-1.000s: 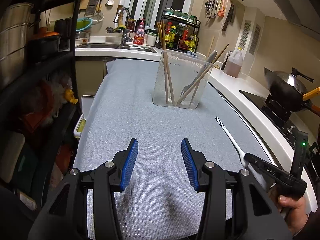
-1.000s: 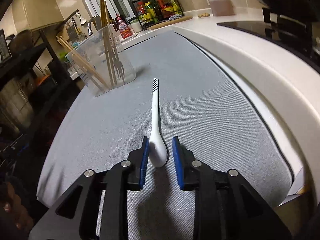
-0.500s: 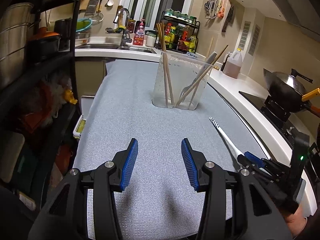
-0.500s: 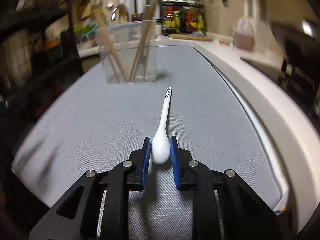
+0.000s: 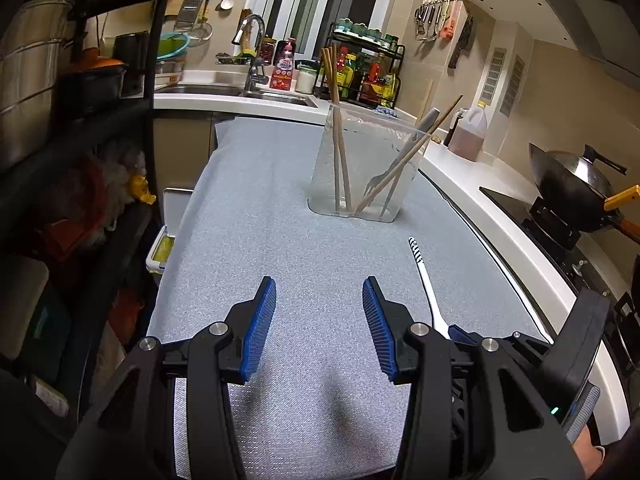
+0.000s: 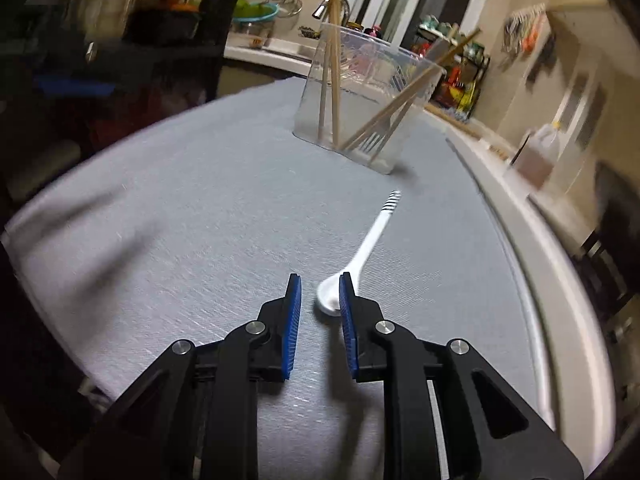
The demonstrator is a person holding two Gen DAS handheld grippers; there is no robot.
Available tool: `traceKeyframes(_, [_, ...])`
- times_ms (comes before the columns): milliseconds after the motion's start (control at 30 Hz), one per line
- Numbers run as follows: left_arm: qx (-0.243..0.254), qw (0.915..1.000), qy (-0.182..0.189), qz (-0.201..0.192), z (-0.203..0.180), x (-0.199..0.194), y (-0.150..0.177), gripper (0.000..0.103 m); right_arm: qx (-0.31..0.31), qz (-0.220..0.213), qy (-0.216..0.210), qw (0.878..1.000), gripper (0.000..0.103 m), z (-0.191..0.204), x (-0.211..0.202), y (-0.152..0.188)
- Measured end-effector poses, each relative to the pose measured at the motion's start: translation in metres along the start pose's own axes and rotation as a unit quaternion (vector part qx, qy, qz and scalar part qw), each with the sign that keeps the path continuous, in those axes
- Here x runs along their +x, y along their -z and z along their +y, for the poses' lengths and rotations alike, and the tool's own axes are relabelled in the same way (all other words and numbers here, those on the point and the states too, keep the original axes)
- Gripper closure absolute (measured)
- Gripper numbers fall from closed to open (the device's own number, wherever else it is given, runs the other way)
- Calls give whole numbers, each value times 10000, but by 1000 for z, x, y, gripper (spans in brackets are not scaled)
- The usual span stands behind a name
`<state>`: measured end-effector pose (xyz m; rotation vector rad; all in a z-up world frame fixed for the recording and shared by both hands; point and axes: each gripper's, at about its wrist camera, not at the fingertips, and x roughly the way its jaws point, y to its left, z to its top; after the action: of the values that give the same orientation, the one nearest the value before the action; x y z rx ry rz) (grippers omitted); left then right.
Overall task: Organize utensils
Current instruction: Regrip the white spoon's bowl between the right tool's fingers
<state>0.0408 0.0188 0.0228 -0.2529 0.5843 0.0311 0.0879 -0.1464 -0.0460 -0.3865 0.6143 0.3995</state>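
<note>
Between my right gripper's (image 6: 318,282) blue ribbed pads lies the bowl of the spoon (image 6: 352,268). It is white, smooth and glossy, and its slim handle ends in black stripes. The rounded bowl sits against the right-hand pad, partly hidden behind it, and a strip of cloth shows between the bowl and the other pad. These jaws have just been closing and now stand narrow around the bowl, but I do not see both pads pressing on it. The spoon's long axis runs away from me, bowl nearest, with the striped end slanting up and to the right in the right wrist view, towards the tub (image 6: 360,96). The view is blurred at its edges.

My left gripper (image 5: 320,292) hangs over the cloth (image 5: 260,216) with its jaws about half open and nothing between them. From there the spoon's handle shows just right of my right-hand finger.

The cloth is grey and finely woven, and lies flat over the counter. The tub is clear plastic, square-sided, and stands upright beyond the spoon. Pale wooden chopsticks (image 5: 340,160) lean inside it with a metal fork (image 5: 386,174), tines down. A white counter edge (image 5: 500,224) curves along the right, and a dark wok (image 5: 572,188) sits past it.
</note>
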Motion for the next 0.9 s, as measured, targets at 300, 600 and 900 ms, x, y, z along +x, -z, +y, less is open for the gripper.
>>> traceKeyframes(300, [-43,10000,11,2,3,0,0,58,2201,-202,-965,9705,80,-54,-1,10])
traceKeyframes(600, [26,10000,17,14,-2,-1,1,58,2904,382,-965,9513,78,-56,27,15])
traceKeyframes(900, [69,10000,-13,63,-5,2,2,58,3144,704,-1109,9402,78,-51,31,5])
